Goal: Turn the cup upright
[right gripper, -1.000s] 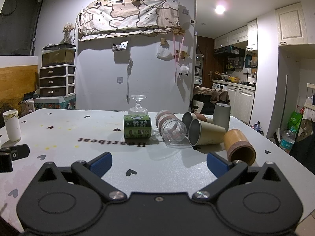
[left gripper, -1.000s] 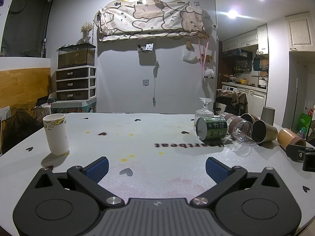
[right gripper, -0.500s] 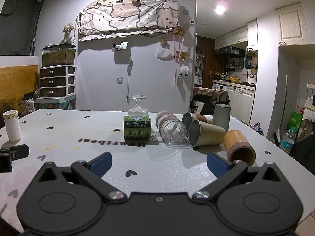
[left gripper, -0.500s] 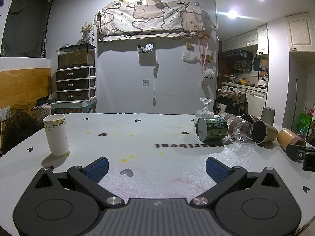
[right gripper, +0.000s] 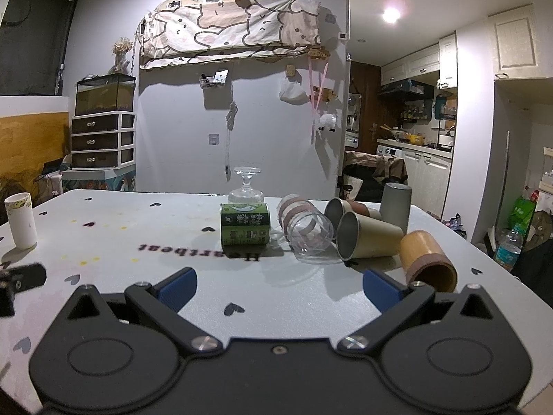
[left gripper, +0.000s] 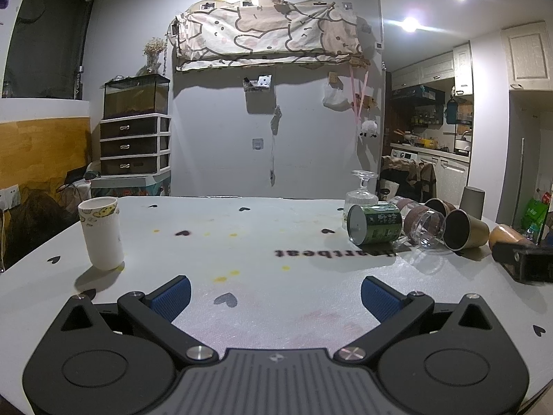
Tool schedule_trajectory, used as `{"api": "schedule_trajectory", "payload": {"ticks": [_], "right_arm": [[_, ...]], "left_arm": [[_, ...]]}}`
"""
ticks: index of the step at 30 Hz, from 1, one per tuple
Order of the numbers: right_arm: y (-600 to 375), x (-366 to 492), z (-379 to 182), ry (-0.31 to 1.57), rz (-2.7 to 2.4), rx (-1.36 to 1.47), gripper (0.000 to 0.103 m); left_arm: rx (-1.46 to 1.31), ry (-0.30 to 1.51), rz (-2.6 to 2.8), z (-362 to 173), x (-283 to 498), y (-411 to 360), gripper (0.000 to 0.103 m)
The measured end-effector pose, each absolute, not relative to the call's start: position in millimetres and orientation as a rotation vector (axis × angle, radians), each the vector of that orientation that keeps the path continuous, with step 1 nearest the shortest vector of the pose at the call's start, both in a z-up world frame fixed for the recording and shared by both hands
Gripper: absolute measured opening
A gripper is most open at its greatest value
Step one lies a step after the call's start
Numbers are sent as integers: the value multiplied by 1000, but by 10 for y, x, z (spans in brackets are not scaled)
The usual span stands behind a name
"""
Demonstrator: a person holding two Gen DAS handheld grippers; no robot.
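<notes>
Two hand-held grippers hover low over the pale, heart-printed worktop (right gripper: 172, 214), each with its blue pads spread wide and nothing between them: the left hand-held gripper (left gripper: 274, 292) faces bare surface, and the right hand-held gripper (right gripper: 280, 287) faces a cluster of cups.

One white paper cup (left gripper: 101, 233) already stands upright, alone at the left side of the worktop, well apart from the rest. The others sit in a row to the right. A green printed cup (right gripper: 245, 223) lies on its side, touching or nearly touching a clear glass tumbler with brown bands (right gripper: 304, 230), which also lies tipped with its mouth toward the camera. Just beside that lies a metal cup with a tan sleeve (right gripper: 368, 237), mouth forward, and behind it a second similar cup (right gripper: 345, 209), also on its side. A bamboo-coloured cup (right gripper: 427, 264) lies nearest the right hand-held gripper, just beyond its right pad. A grey cup (right gripper: 396, 204) stands at the back of the row; whether it is mouth-up or mouth-down I cannot tell. A stemmed glass (right gripper: 246, 186) stands inverted, foot uppermost, behind the green cup.

In the left wrist view the dark tip of the right hand-held gripper shows at the right edge, close to the bamboo-coloured cup.
</notes>
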State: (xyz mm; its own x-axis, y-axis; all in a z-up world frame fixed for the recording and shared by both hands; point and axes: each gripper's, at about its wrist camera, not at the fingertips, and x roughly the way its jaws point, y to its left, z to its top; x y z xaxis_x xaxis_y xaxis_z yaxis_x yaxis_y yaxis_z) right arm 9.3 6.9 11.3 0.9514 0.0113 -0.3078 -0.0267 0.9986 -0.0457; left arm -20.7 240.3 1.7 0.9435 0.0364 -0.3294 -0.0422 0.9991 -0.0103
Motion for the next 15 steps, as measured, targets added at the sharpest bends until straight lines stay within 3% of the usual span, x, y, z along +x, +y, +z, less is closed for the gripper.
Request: {"api": "schedule_trajectory", "payload": {"ticks": [15], "right_arm": [[308,1245,354,431,34,55,103]], "left_arm": [[-50,338,70,-59,-273,2705,103]]}}
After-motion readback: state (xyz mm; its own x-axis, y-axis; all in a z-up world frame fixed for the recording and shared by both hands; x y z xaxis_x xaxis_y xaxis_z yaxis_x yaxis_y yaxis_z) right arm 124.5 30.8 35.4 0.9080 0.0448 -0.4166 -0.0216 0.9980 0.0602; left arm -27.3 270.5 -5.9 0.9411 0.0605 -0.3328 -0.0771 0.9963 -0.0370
